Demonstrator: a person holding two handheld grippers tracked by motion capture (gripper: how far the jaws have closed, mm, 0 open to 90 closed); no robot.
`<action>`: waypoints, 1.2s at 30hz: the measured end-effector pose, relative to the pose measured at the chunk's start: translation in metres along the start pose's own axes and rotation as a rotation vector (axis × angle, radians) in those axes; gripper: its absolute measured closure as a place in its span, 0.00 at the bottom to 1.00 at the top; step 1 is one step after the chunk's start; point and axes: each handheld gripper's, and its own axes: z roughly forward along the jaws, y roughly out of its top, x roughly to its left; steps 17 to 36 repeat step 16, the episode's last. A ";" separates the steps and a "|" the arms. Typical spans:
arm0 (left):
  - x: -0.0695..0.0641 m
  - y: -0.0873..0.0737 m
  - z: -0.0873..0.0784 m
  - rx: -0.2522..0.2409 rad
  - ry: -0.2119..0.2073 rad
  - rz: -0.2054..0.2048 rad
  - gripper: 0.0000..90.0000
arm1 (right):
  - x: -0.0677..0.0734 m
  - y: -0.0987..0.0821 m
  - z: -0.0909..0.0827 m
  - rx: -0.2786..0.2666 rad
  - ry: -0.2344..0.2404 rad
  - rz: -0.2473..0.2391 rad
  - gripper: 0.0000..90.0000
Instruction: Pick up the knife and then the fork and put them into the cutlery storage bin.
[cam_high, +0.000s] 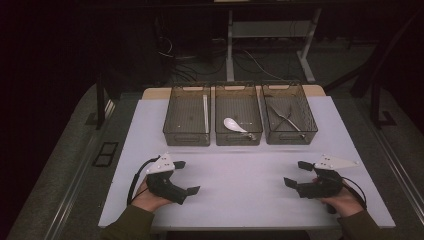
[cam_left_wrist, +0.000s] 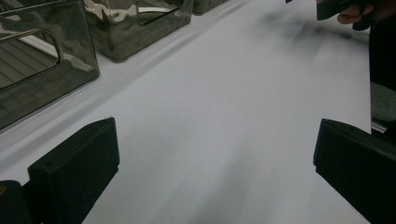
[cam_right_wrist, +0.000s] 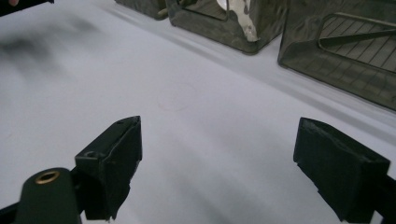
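1. Nearest us, both hands sit low at the front edge of the tabletop (cam_high: 240, 185), one gripper in each, nothing in either.
2. Left gripper (cam_high: 186, 176) is wide open; in the left gripper view its fingers (cam_left_wrist: 74, 172) stand far apart over bare white surface, touching nothing.
3. Right gripper (cam_high: 296, 173) is open too, a little less wide; in the right gripper view its fingers (cam_right_wrist: 112, 163) frame bare tabletop, gripping nothing.
4. My read: this is a resting point between moves, cutlery already lying in the bins and none out on the tabletop.
5. Farther back, three clear bins stand side by side in a row across the middle.
6. Left bin (cam_high: 186, 136) has a pale stick leaning along its right wall; whether it is a chopstick or something else I can't tell.
7. Middle bin (cam_high: 238, 137) holds the white spoon (cam_high: 234, 124), bowl to the left, lying flat.
8. Right bin (cam_high: 290, 136) holds thin metal cutlery (cam_high: 286, 119), crossed; too small to name.
9. Next move, as I judge it, calls for a forward reach with open fingers down into one of the bins.
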 end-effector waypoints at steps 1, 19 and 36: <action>0.000 0.000 0.000 0.000 0.001 0.001 0.00 | 0.001 -0.001 0.000 0.000 0.003 -0.008 0.17; 0.000 0.000 0.001 0.010 0.007 0.003 0.00 | 0.002 -0.003 -0.001 -0.005 0.016 -0.021 0.17; 0.000 0.000 0.001 0.010 0.007 0.003 0.00 | 0.002 -0.003 -0.001 -0.005 0.016 -0.021 0.17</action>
